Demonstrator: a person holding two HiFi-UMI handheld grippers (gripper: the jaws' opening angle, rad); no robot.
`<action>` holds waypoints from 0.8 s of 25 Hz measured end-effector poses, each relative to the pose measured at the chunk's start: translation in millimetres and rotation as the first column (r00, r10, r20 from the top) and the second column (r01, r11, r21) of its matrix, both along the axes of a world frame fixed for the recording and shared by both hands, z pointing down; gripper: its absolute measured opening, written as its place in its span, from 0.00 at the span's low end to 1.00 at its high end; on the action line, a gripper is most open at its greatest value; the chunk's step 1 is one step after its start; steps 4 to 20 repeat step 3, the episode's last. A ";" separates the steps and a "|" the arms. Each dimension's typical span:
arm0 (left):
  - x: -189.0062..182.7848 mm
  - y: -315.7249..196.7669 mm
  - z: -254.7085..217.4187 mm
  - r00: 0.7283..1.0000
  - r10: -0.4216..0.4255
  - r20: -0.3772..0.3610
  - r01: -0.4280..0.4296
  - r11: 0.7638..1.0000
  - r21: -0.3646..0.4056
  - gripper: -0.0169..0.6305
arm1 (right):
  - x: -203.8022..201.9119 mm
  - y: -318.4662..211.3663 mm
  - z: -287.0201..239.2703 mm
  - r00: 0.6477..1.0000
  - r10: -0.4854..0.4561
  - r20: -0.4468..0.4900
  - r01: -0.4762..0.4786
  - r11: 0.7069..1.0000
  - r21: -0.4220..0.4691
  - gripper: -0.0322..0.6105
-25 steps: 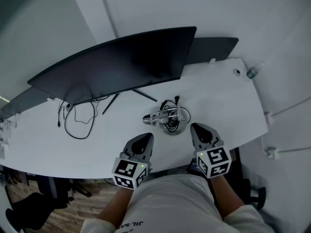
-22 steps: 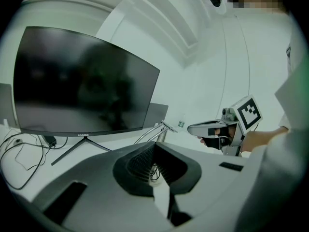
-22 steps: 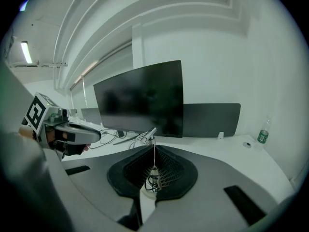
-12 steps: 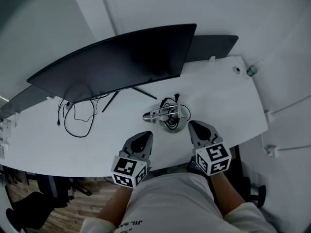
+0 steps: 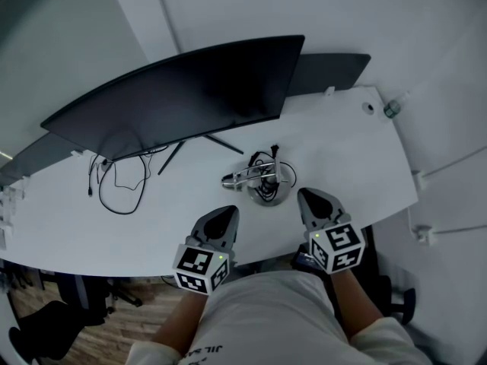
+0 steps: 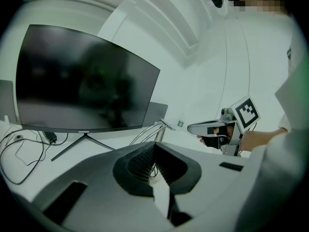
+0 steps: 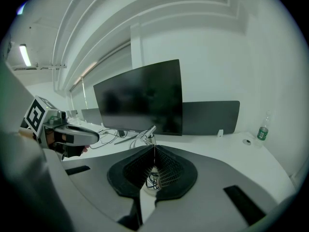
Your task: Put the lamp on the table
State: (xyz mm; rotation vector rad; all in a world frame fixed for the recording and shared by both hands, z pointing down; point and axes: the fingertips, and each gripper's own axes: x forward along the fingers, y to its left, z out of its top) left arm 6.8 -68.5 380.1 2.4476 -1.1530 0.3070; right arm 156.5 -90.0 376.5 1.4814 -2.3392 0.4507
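A folded silver lamp [image 5: 255, 178] lies on the white table [image 5: 342, 143], with its round base [image 5: 270, 196] and a coiled black cable beside it. My left gripper [image 5: 227, 214] is shut and empty at the table's near edge, left of the lamp and apart from it. To the lamp's right my right gripper [image 5: 306, 196] is also shut with nothing in it. In the left gripper view the shut left gripper [image 6: 154, 148] points at the lamp's arm [image 6: 147, 132], with the right gripper [image 6: 212, 128] beyond. The right gripper view shows the shut right gripper [image 7: 154, 148], the lamp [image 7: 146, 133] past it and the left gripper [image 7: 72, 135].
A curved dark monitor [image 5: 183, 97] on a thin stand fills the back of the table, with a second dark panel [image 5: 331, 71] behind it. Loose black cables [image 5: 122, 185] lie at the left. A small bottle [image 5: 392, 110] stands at the far right corner.
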 end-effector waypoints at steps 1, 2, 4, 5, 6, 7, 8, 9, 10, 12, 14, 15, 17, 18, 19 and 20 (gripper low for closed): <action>0.6 0.7 0.0 1.000 -0.001 -0.001 0.001 1.000 0.000 0.03 | 1.3 0.8 0.3 1.000 0.002 0.000 -0.002 1.000 -0.001 0.10; 1.2 1.1 0.0 1.000 -0.001 -0.002 0.001 1.000 0.000 0.03 | 2.6 1.3 0.6 1.000 0.004 0.000 -0.004 1.000 -0.001 0.10; 1.8 1.5 0.0 1.000 -0.002 -0.003 0.002 1.000 0.000 0.03 | 3.9 1.8 0.8 1.000 0.005 0.000 -0.005 1.000 -0.002 0.10; 1.8 1.5 0.0 1.000 -0.002 -0.003 0.002 1.000 0.000 0.03 | 3.9 1.8 0.8 1.000 0.005 0.000 -0.005 1.000 -0.002 0.10; 1.8 1.5 0.0 1.000 -0.002 -0.003 0.002 1.000 0.000 0.03 | 3.9 1.8 0.8 1.000 0.005 0.000 -0.005 1.000 -0.002 0.10; 1.8 1.5 0.0 1.000 -0.002 -0.003 0.002 1.000 0.000 0.03 | 3.9 1.8 0.8 1.000 0.005 0.000 -0.005 1.000 -0.002 0.10; 1.8 1.5 0.0 1.000 -0.002 -0.003 0.002 1.000 0.000 0.03 | 3.9 1.8 0.8 1.000 0.005 0.000 -0.005 1.000 -0.002 0.10; 1.8 1.5 0.0 1.000 -0.002 -0.003 0.002 1.000 0.000 0.03 | 3.9 1.8 0.8 1.000 0.005 0.000 -0.005 1.000 -0.002 0.10; 1.8 1.5 0.0 1.000 -0.002 -0.003 0.002 1.000 0.000 0.03 | 3.9 1.8 0.8 1.000 0.005 0.000 -0.005 1.000 -0.002 0.10; 1.8 1.5 0.0 1.000 -0.002 -0.003 0.002 1.000 0.000 0.03 | 3.9 1.8 0.8 1.000 0.005 0.000 -0.005 1.000 -0.002 0.10; 1.8 1.5 0.0 1.000 -0.002 -0.003 0.002 1.000 0.000 0.03 | 3.9 1.8 0.8 1.000 0.005 0.000 -0.005 1.000 -0.002 0.10; 1.8 1.5 0.0 1.000 -0.002 -0.003 0.002 1.000 0.000 0.03 | 3.9 1.8 0.8 1.000 0.005 0.000 -0.005 1.000 -0.002 0.10; 1.8 1.5 0.0 1.000 -0.002 -0.003 0.002 1.000 0.000 0.03 | 3.9 1.8 0.8 1.000 0.005 0.000 -0.005 1.000 -0.002 0.10; 1.8 1.5 0.0 1.000 -0.002 -0.003 0.002 1.000 0.000 0.03 | 3.9 1.8 0.8 1.000 0.005 0.000 -0.005 1.000 -0.002 0.10; 1.8 1.5 0.0 1.000 -0.002 -0.003 0.002 1.000 0.000 0.03 | 3.9 1.8 0.8 1.000 0.005 0.000 -0.005 1.000 -0.002 0.10; 1.8 1.5 0.0 1.000 -0.002 -0.003 0.002 1.000 0.000 0.03 | 3.9 1.8 0.8 1.000 0.005 0.000 -0.005 1.000 -0.002 0.10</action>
